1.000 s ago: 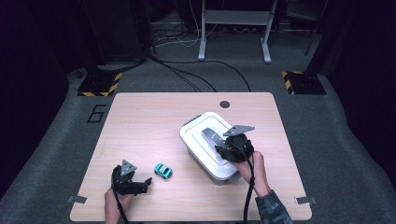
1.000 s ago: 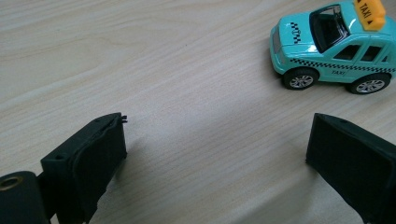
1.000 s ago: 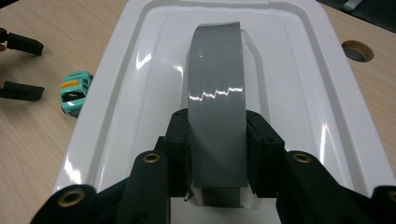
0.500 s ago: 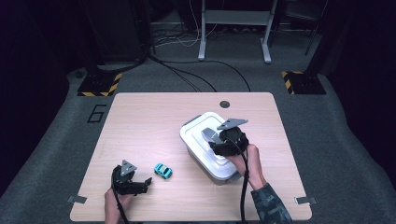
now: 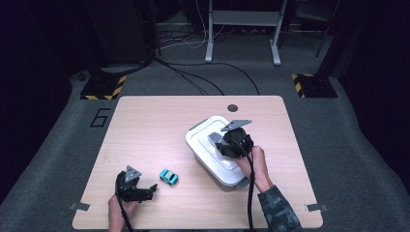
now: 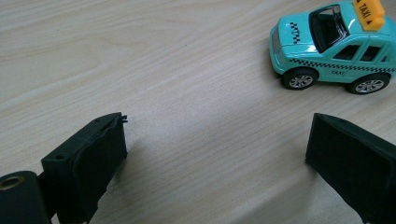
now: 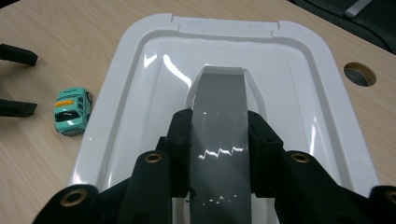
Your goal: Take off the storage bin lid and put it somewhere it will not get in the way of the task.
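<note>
Left gripper (image 5: pixel 151 189) sits at the near left of the wooden table (image 5: pixel 154 125), low over the surface, jaws spread wide with bare wood between them and nothing gripped. In the left gripper view its two black pads (image 6: pixel 100 154) stand well apart. Just right of it and slightly farther off stands a teal toy taxi (image 5: pixel 168 177), on its wheels, yellow roof sign up, near the jaw tips but not touching them. Further right, near the middle right of the table, sits a white plastic storage box (image 5: pixel 212 150) with its white lid (image 7: pixel 224 84) on. A grey handle (image 7: pixel 219 121) runs along the middle of the lid. Right gripper (image 7: pixel 219 135) is over the box, its jaws having just closed further; pads are clenched on the grey handle from both sides. A round cable hole (image 5: pixel 233 108) lies at the far edge of the table.
</note>
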Action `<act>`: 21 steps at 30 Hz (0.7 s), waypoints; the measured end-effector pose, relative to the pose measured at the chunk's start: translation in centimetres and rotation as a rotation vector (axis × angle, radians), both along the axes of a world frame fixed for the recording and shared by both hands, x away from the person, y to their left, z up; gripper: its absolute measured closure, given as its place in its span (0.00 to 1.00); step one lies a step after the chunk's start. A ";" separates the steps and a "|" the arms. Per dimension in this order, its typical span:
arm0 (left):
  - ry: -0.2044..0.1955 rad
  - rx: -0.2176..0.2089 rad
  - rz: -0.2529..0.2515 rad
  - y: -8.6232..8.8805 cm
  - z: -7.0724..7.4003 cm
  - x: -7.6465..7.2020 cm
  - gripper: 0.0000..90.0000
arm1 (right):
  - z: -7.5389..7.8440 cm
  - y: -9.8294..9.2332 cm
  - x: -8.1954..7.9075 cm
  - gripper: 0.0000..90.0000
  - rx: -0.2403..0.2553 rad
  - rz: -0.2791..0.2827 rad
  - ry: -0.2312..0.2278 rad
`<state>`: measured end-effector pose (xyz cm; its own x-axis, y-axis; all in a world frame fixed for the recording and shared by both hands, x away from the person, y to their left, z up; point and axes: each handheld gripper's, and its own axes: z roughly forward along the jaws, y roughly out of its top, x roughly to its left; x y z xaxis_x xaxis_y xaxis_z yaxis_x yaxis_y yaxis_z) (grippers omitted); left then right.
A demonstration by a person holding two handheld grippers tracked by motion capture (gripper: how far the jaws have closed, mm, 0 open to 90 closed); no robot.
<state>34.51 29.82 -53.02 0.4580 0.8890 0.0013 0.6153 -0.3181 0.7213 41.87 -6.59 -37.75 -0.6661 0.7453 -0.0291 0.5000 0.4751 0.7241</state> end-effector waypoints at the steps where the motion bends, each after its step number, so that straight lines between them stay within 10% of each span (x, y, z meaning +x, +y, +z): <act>1: 0.000 0.000 0.000 0.0 0.0 0.0 0.05 | 0.0 0.0 0.0 0.74 0.001 0.005 -0.004; 21: 0.000 0.000 -0.001 0.0 0.0 0.0 0.05 | 1.1 0.1 -0.2 0.74 0.020 0.001 -0.043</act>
